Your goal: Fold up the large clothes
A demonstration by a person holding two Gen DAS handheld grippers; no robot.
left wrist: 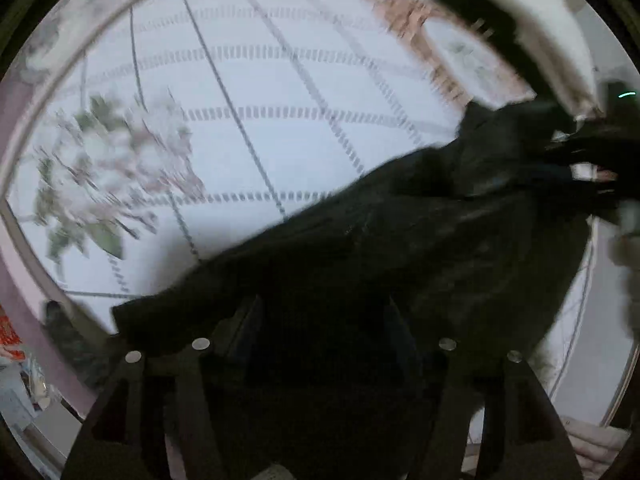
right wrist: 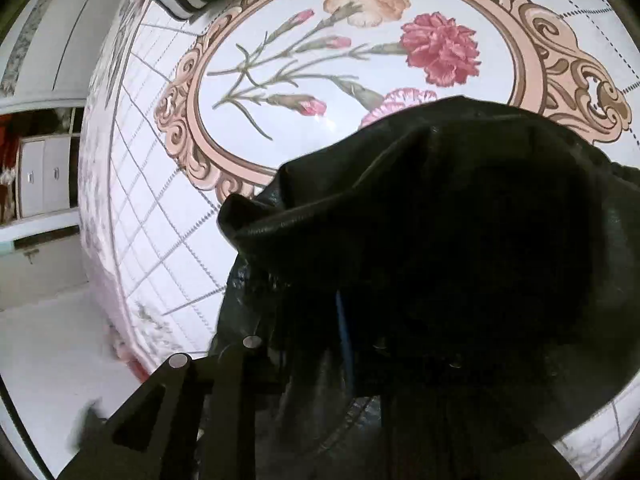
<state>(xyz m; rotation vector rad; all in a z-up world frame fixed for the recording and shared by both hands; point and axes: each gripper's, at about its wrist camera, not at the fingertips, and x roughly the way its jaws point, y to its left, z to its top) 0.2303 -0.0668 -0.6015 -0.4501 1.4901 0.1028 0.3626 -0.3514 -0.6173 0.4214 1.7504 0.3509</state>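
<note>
A large black leather-like jacket (left wrist: 400, 232) hangs stretched between both grippers above a bed. My left gripper (left wrist: 324, 320) is shut on one edge of the jacket, whose cloth covers the fingertips. In the left wrist view the jacket runs up to the right, where my right gripper (left wrist: 592, 152) pinches it. In the right wrist view the jacket (right wrist: 460, 220) bunches over my right gripper (right wrist: 352, 344) and hides its right finger; the gripper is shut on the cloth.
The bed has a white quilted cover (left wrist: 280, 80) with a grid pattern, flower prints and an ornate pink oval frame (right wrist: 532, 60). Another garment with striped cuff and white fleece (left wrist: 500, 4) lies at the far edge. A white cabinet (right wrist: 44, 176) and floor lie to the left.
</note>
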